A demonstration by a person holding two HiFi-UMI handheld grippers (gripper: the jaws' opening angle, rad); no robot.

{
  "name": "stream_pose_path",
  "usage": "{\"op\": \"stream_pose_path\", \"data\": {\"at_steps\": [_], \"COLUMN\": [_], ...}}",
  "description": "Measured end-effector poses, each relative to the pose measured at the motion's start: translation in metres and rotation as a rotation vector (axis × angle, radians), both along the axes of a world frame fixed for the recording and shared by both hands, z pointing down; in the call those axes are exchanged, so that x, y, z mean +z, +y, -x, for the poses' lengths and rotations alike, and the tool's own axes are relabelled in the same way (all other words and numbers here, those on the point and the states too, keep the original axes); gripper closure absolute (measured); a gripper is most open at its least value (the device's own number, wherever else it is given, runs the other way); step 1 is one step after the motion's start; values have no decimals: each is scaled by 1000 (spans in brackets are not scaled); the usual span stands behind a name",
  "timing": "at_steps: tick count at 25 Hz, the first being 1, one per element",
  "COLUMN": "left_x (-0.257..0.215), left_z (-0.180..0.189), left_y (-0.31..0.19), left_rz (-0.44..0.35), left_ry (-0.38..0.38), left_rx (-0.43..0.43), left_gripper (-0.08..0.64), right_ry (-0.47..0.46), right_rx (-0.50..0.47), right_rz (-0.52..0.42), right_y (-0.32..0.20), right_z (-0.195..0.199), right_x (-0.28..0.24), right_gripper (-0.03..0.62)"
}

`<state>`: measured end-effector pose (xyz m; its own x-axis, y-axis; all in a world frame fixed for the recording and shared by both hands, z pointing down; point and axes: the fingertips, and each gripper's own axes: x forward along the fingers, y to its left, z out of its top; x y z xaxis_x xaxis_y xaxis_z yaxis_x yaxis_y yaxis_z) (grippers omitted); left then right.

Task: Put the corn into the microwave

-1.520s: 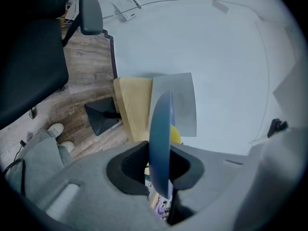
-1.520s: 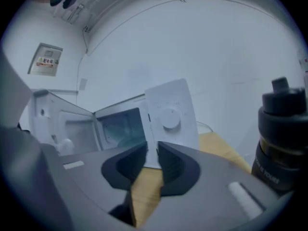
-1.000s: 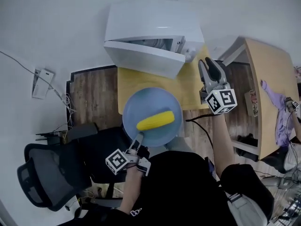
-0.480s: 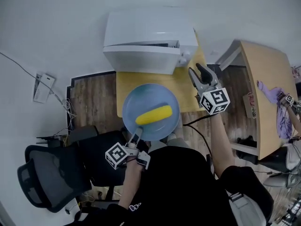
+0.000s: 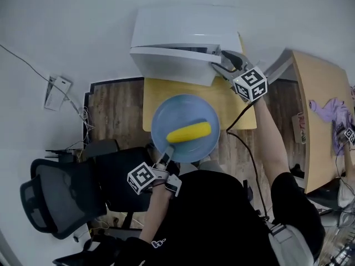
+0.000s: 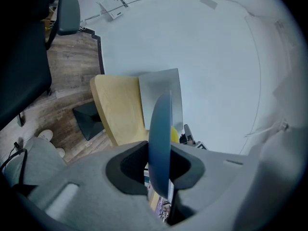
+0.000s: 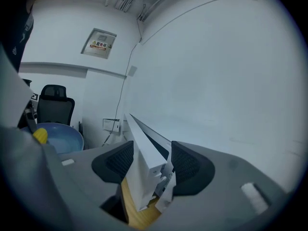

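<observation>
A yellow corn cob lies on a blue plate, held level over the small yellow table. My left gripper is shut on the plate's near rim; in the left gripper view the plate stands edge-on between the pads, with the corn just behind it. The white microwave sits at the table's far side, its door ajar. My right gripper is at the door's right end. Its jaws are opening, and the door edge stands between the pads without being pressed.
A black office chair stands at the lower left. A larger wooden desk with a purple item is on the right. A white power strip and its cable lie on the floor by the wall. A black cable runs down from the right gripper.
My right gripper has moved up and left from beside the table to the microwave door's right end, and its jaws have spread wider. The left gripper and plate have barely moved.
</observation>
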<state>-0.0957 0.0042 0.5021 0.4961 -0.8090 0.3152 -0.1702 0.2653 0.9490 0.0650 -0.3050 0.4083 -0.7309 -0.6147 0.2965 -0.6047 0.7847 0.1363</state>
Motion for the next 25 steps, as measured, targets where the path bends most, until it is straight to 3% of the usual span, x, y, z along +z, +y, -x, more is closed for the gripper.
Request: {"op": "stream_pose_path", "data": {"at_steps": [6, 9, 22, 25], "left_x": [-2, -2, 1, -3], "left_z": [-1, 2, 5, 3], "left_y": [5, 5, 17, 22], "left_rz": [2, 10, 32, 8], "left_ry": [-3, 0, -22, 4], "left_rx": [-19, -25, -17, -24], "left_gripper": [480, 480, 479, 480], "right_ry": [153, 177, 47, 8], "right_rx": [-40, -69, -123, -137], "right_rz": [67, 72, 87, 100], "right_y": [-32, -29, 21, 38], "right_z": [8, 10, 14, 17], "right_x": [21, 20, 15, 12], "right_gripper": [371, 379, 417, 426]}}
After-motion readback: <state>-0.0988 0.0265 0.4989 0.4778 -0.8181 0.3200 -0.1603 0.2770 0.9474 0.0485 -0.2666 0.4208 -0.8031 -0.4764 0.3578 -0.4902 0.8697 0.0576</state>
